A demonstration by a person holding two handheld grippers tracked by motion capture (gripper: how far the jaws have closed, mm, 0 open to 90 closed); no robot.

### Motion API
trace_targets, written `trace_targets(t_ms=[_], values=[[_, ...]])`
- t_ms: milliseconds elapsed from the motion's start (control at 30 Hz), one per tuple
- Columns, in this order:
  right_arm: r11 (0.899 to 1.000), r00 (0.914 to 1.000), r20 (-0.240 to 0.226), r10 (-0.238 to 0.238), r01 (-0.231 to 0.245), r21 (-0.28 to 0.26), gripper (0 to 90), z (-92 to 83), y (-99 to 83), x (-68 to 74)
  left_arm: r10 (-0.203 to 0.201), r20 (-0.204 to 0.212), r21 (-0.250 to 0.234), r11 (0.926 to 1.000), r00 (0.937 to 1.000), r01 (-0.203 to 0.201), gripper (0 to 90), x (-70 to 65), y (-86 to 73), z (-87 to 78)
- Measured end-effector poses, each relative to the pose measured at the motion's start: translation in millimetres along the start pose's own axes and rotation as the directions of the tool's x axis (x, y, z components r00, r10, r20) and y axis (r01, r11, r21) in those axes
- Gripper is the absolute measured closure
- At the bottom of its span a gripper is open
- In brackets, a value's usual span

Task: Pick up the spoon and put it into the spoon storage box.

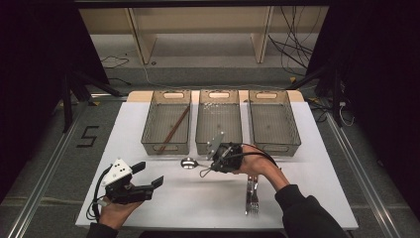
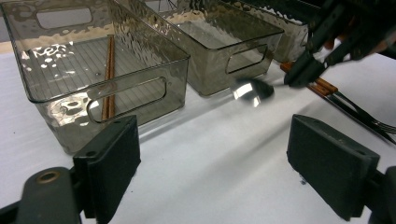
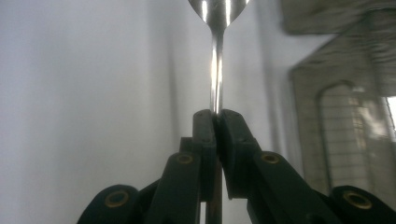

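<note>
The right gripper [image 1: 214, 167] pinches the thin handle of a shiny, stiff metal spoon [image 1: 189, 162], near the table's centre. Likely light and slippery, it suits a handle grip. The left gripper [image 1: 148, 174] stands spread.

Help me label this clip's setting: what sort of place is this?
Probably a lab or studio set up for recording, not a kitchen. A white table stands between black curtains, loose cables lie on the floor behind it, and three clear bins stand in a row for sorting cutlery.
</note>
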State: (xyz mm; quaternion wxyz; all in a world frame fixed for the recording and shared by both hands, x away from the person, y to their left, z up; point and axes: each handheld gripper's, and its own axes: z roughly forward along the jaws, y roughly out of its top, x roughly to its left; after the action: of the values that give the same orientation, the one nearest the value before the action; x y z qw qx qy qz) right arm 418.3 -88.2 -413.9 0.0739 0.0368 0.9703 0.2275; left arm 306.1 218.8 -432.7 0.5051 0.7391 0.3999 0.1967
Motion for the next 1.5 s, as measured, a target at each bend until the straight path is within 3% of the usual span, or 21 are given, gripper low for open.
trace_targets(t_ms=[67,133,300,433,533,600,667,700,767,800,867,900,933,967,1133,1267,1500], values=[[0.996,0.9965,0.023,0.08,-0.079,-0.05,85.3,-7.1,-1.1,-6.3,-0.001,-0.001,-0.001,1.0,1.0,0.001,16.8,0.2,0.0,-0.2],[0.984,0.9858,0.043,0.162,-0.158,-0.083,85.3,-15.1,-1.5,-12.0,-0.003,-0.003,-0.002,1.0,1.0,0.003,16.8,0.3,-0.1,-0.2],[0.943,0.945,0.089,0.315,-0.3,-0.142,85.3,-29.1,-5.5,-31.2,-0.001,-0.001,-0.007,1.0,1.0,0.001,16.8,0.1,0.0,-0.7],[0.898,0.9005,0.107,0.421,-0.397,-0.192,85.3,-37.4,-6.6,-45.1,-0.006,0.0,-0.012,0.9999,1.0,0.006,16.8,0.6,-0.5,-0.5],[0.871,0.8705,0.124,0.476,-0.448,-0.202,85.2,-41.3,-6.3,-55.7,-0.004,0.002,-0.014,0.9999,1.0,0.004,16.7,1.2,-0.5,-1.0],[0.845,0.8469,0.117,0.519,-0.487,-0.223,85.3,-43.3,-6.2,-63.3,-0.006,0.003,-0.018,0.9998,1.0,0.006,16.5,1.6,-0.5,-1.2],[0.828,0.8271,0.129,0.547,-0.511,-0.231,85.2,-44.7,-5.8,-70.5,-0.009,0.003,-0.019,0.9998,1.0,0.009,16.4,1.9,-0.7,-1.3],[0.819,0.8153,0.141,0.561,-0.522,-0.238,85.2,-44.8,-5.1,-73.7,-0.014,0.003,-0.022,0.9997,0.9999,0.014,16.3,1.9,-0.8,-1.1],[0.787,0.7825,0.146,0.605,-0.561,-0.255,85.2,-45.7,-5.0,-80.5,-0.017,0.004,-0.024,0.9996,0.9998,0.017,16.2,2.3,-1.1,-1.1],[0.777,0.7722,0.147,0.618,-0.573,-0.26,85.2,-45.4,-5.0,-83.8,-0.017,0.005,-0.023,0.9996,0.9998,0.017,16.2,2.6,-1.1,-1.0],[0.77,0.7596,0.16,0.63,-0.586,-0.253,85.2,-44.3,-4.8,-89.6,-0.017,0.004,-0.022,0.9996,0.9999,0.017,16.2,2.7,-1.2,-1.0],[0.759,0.7469,0.163,0.645,-0.6,-0.251,85.2,-43.7,-4.4,-92.0,-0.017,0.004,-0.023,0.9996,0.9999,0.017,16.1,2.7,-1.2,-1.1],[0.755,0.7419,0.167,0.649,-0.604,-0.253,85.2,-43.0,-4.7,-94.8,-0.017,0.005,-0.023,0.9996,0.9998,0.017,16.1,2.7,-1.2,-1.2],[0.745,0.7297,0.171,0.662,-0.617,-0.252,85.2,-42.6,-4.6,-96.9,-0.017,0.005,-0.024,0.9996,0.9998,0.017,16.1,2.7,-1.2,-1.2],[0.703,0.6856,0.172,0.707,-0.658,-0.268,85.2,-38.0,-7.0,-106.5,-0.017,0.006,-0.024,0.9996,0.9998,0.017,16.2,2.5,-1.2,-0.8],[0.68,0.6557,0.187,0.731,-0.683,-0.267,85.2,-32.0,-9.0,-112.4,-0.015,0.009,-0.021,0.9997,0.9998,0.015,16.2,2.3,-0.9,-0.5],[0.66,0.6316,0.195,0.75,-0.704,-0.263,85.1,-23.8,-8.3,-118.9,-0.006,0.013,-0.019,0.9998,0.9999,0.006,16.2,0.9,-0.9,0.0]])
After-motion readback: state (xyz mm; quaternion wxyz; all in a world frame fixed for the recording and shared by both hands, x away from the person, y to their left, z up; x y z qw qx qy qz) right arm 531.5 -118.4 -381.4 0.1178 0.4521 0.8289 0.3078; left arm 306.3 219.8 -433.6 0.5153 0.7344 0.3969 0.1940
